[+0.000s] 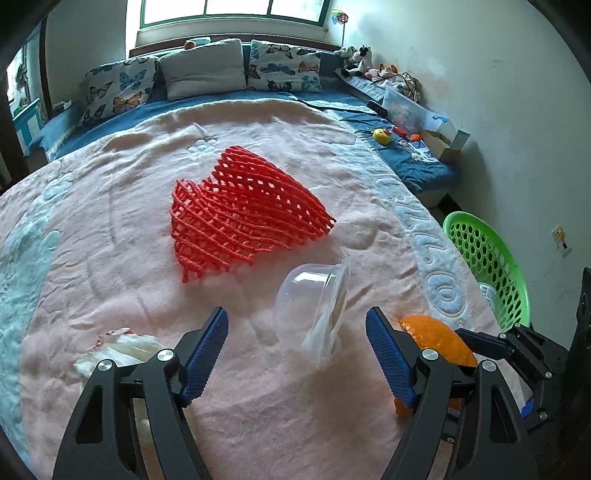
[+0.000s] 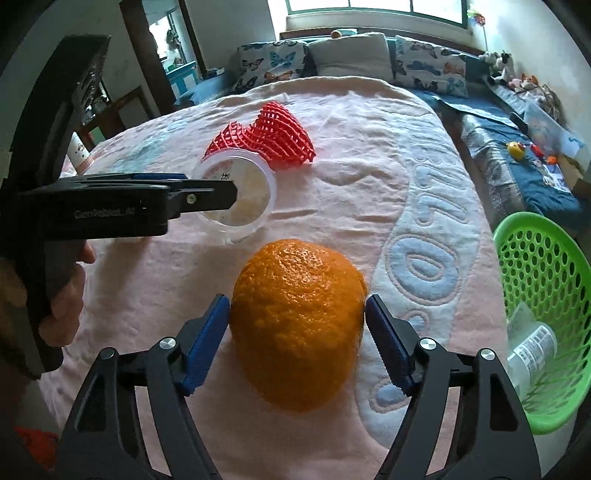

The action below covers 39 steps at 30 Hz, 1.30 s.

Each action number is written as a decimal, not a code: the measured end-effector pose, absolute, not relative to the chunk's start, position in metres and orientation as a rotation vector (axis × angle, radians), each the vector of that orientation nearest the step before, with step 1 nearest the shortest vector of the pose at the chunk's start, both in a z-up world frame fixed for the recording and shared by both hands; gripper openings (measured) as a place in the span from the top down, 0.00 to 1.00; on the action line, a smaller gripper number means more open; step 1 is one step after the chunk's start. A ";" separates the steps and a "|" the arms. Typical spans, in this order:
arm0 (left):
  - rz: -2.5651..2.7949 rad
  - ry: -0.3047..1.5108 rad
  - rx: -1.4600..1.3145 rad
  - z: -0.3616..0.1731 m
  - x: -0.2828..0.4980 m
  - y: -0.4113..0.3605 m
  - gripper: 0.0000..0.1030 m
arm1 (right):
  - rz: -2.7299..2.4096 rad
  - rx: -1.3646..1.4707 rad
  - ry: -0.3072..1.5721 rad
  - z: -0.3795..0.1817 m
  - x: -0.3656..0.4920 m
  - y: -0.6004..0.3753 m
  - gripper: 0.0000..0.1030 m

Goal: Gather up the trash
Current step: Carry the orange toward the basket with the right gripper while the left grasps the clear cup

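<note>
pinching orange peel point(image 2: 299, 325), right tongs point(image 2: 298, 321)

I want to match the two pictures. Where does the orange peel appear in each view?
Left wrist view: the orange peel is at lower right, partly hidden behind the left claw's right finger.
Right wrist view: it is at lower centre, between the right claw's fingers.
Shared landmark: the green basket at the right edge.

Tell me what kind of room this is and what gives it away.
Most likely a home bedroom. A bed with a pink blanket fills the view, butterfly-print pillows line its head under a window, and stuffed toys sit along the wall side.
</note>
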<state>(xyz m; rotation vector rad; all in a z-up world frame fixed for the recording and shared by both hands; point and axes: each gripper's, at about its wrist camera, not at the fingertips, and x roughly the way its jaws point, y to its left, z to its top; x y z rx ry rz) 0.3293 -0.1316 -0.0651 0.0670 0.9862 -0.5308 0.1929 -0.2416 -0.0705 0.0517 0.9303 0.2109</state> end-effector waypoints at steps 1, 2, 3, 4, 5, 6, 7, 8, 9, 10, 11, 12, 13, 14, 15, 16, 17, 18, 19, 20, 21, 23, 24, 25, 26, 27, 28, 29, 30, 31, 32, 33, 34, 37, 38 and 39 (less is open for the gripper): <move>-0.537 0.992 0.065 -0.066 0.331 -0.133 0.33 | 0.213 0.054 0.930 -0.070 0.192 -0.242 0.29; -0.542 0.996 0.062 -0.067 0.332 -0.134 0.35 | 0.217 0.059 0.931 -0.070 0.191 -0.243 0.31; -0.546 1.000 0.058 -0.068 0.333 -0.134 0.36 | 0.221 0.064 0.930 -0.069 0.190 -0.243 0.31; -0.550 1.003 0.056 -0.069 0.333 -0.135 0.38 | 0.221 0.066 0.930 -0.069 0.189 -0.244 0.32; -0.554 1.004 0.055 -0.070 0.334 -0.136 0.40 | 0.220 0.066 0.929 -0.068 0.187 -0.245 0.33; -0.556 1.005 0.056 -0.071 0.334 -0.137 0.44 | 0.218 0.065 0.928 -0.068 0.186 -0.246 0.33; -0.558 1.006 0.056 -0.072 0.334 -0.137 0.48 | 0.216 0.066 0.927 -0.067 0.185 -0.247 0.34; -0.561 1.008 0.056 -0.072 0.334 -0.138 0.50 | 0.215 0.072 0.925 -0.067 0.183 -0.249 0.34; -0.564 1.010 0.056 -0.073 0.334 -0.139 0.57 | 0.214 0.076 0.924 -0.066 0.182 -0.250 0.34; -0.567 1.010 0.058 -0.073 0.334 -0.139 0.63 | 0.211 0.086 0.921 -0.065 0.180 -0.253 0.34; -0.569 1.010 0.061 -0.073 0.334 -0.140 0.66 | 0.210 0.093 0.918 -0.064 0.178 -0.256 0.35; -0.569 1.008 0.065 -0.073 0.333 -0.141 0.70 | 0.209 0.099 0.917 -0.064 0.177 -0.258 0.35; -0.565 1.004 0.067 -0.073 0.332 -0.141 0.70 | 0.203 0.102 0.914 -0.063 0.175 -0.261 0.35; -0.566 1.001 0.067 -0.072 0.331 -0.141 0.70 | 0.199 0.104 0.911 -0.062 0.174 -0.262 0.35; -0.570 0.997 0.068 -0.071 0.329 -0.142 0.70 | 0.194 0.112 0.907 -0.061 0.172 -0.266 0.35; -0.574 0.988 0.075 -0.070 0.326 -0.144 0.70 | 0.192 0.118 0.905 -0.060 0.171 -0.269 0.35; -0.574 0.981 0.085 -0.068 0.324 -0.145 0.71 | 0.188 0.120 0.903 -0.059 0.169 -0.271 0.35; -0.574 0.975 0.091 -0.067 0.322 -0.147 0.71 | 0.179 0.123 0.898 -0.058 0.167 -0.274 0.35; -0.581 0.970 0.092 -0.064 0.319 -0.148 0.71 | 0.173 0.126 0.895 -0.057 0.166 -0.277 0.35; -0.589 0.965 0.091 -0.062 0.317 -0.150 0.71 | 0.168 0.128 0.894 -0.057 0.165 -0.280 0.35; -0.593 0.961 0.093 -0.059 0.315 -0.151 0.71 | 0.156 0.132 0.890 -0.055 0.162 -0.284 0.35; -0.606 0.946 0.096 -0.052 0.311 -0.156 0.71 | 0.136 0.136 0.884 -0.053 0.160 -0.291 0.35; -0.613 0.941 0.094 -0.049 0.309 -0.158 0.71 | 0.126 0.140 0.881 -0.052 0.158 -0.296 0.35; -0.621 0.934 0.094 -0.045 0.307 -0.162 0.71 | 0.111 0.146 0.877 -0.050 0.156 -0.303 0.35; -0.627 0.930 0.095 -0.043 0.305 -0.165 0.71 | 0.098 0.150 0.873 -0.049 0.154 -0.308 0.35; -0.635 0.925 0.098 -0.040 0.303 -0.170 0.71 | 0.081 0.154 0.868 -0.048 0.152 -0.316 0.35; -0.641 0.922 0.100 -0.039 0.302 -0.173 0.71 | 0.070 0.157 0.866 -0.047 0.151 -0.321 0.35; -0.648 0.920 0.102 -0.037 0.300 -0.177 0.71 | 0.054 0.162 0.863 -0.046 0.150 -0.328 0.35; -0.657 0.919 0.105 -0.036 0.298 -0.183 0.71 | 0.040 0.167 0.862 -0.046 0.149 -0.335 0.35; -0.663 0.919 0.105 -0.035 0.297 -0.187 0.71 | 0.022 0.173 0.860 -0.045 0.148 -0.344 0.35; -0.671 0.919 0.105 -0.034 0.296 -0.191 0.71 | 0.006 0.177 0.858 -0.045 0.147 -0.352 0.35; -0.679 0.919 0.106 -0.033 0.295 -0.196 0.71 | -0.015 0.181 0.859 -0.045 0.146 -0.362 0.35; -0.687 0.918 0.110 -0.032 0.293 -0.202 0.71 | -0.031 0.182 0.860 -0.046 0.145 -0.370 0.35; -0.709 0.917 0.122 -0.030 0.288 -0.217 0.71 | -0.102 0.202 0.869 -0.050 0.144 -0.401 0.35; -0.716 0.915 0.129 -0.030 0.286 -0.223 0.71 | -0.127 0.213 0.872 -0.052 0.144 -0.412 0.35; -0.722 0.914 0.133 -0.029 0.285 -0.227 0.71 | -0.147 0.218 0.875 -0.054 0.143 -0.420 0.35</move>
